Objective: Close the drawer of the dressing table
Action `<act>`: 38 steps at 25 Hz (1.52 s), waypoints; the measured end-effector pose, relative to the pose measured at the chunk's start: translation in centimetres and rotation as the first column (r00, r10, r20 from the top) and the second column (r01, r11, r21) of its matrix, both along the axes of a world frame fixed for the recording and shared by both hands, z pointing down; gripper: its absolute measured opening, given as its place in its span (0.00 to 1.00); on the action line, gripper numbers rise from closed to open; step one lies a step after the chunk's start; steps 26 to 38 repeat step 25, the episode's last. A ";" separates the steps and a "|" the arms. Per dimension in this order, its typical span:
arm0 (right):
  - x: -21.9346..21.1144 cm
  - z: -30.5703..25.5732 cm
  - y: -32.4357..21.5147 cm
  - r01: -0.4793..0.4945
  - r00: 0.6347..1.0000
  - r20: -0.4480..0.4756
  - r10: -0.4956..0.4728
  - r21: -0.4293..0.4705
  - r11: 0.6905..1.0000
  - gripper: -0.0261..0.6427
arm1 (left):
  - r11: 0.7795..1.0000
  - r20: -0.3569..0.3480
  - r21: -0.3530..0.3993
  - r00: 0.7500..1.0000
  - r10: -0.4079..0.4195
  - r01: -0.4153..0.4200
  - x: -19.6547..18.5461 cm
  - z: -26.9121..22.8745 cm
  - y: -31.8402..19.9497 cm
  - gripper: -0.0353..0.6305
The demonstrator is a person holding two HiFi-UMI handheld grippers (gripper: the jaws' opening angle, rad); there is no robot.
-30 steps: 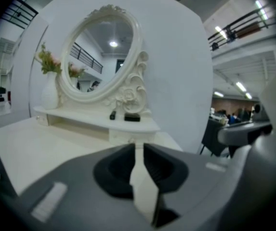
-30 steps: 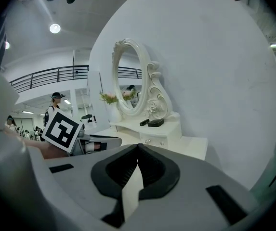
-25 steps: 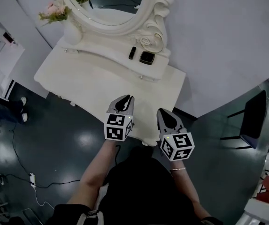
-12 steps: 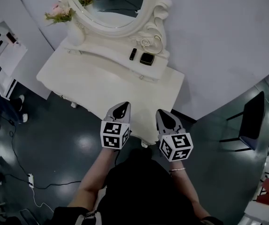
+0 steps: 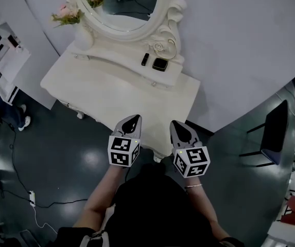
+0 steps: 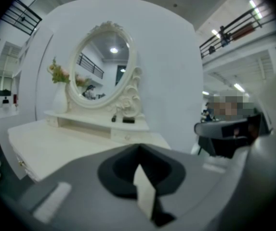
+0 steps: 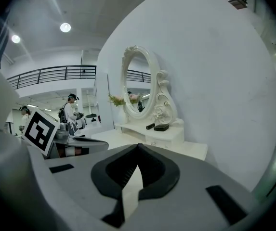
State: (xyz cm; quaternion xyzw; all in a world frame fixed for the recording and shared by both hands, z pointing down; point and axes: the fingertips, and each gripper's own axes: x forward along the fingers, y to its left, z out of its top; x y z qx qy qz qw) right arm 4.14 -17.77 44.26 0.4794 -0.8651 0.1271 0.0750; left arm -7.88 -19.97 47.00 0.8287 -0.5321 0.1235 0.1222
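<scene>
The left gripper (image 5: 131,119) and right gripper (image 5: 180,125) are held side by side just over the table's near corner, pointing at it and slightly down. The left gripper's jaws are together on nothing. The right gripper's tips also meet, with nothing between them. Both have smooth grey shells and black pads, and each carries a cube of black-and-white squares.

In the head view the table (image 5: 111,94) has its long axis running from the left to the lower right. Its front faces the lower left and its back edge lies along the wall. The drawer (image 6: 19,160) is pushed in along that front, flush with it, its length running with the table's. From above, its face is hidden under the top's overhang. The left gripper view shows only a blurred sliver of that front at the table's left edge, with a small knob-like spot. The drawer's outline cannot be made out.

The table is matte cream-white, with a flat top and a curved edge. Farther back, a raised shelf (image 5: 111,50) holds a slim black stick (image 5: 145,59) and a square black case (image 5: 160,64), both too small to identify. Behind them stands an oval mirror (image 5: 121,1) in a scroll-carved frame, cut off at the top. Left of it are pink flowers (image 5: 67,14) in a white vase (image 5: 83,34). The floor (image 5: 59,158) is dark and glossy.
</scene>
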 end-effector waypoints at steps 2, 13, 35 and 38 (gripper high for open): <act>0.2 -0.1 0.1 -0.006 1.000 -0.007 0.006 0.004 1.000 0.04 | 1.000 0.001 0.003 1.000 -0.002 0.002 0.0 -0.1 0.1 0.06; 0.2 0.1 0.2 -0.001 1.000 -0.012 0.001 0.002 1.000 0.04 | 1.000 -0.011 -0.003 1.000 -0.013 0.013 -0.4 -0.1 -0.2 0.06; 0.4 0.3 -1.4 -0.006 1.000 -0.007 0.006 -0.009 1.000 0.04 | 1.000 -0.014 -0.019 1.000 -0.008 0.008 -0.1 0.3 -1.8 0.06; 0.4 0.3 -1.4 -0.006 1.000 -0.007 0.006 -0.009 1.000 0.04 | 1.000 -0.014 -0.019 1.000 -0.008 0.008 -0.1 0.3 -1.8 0.06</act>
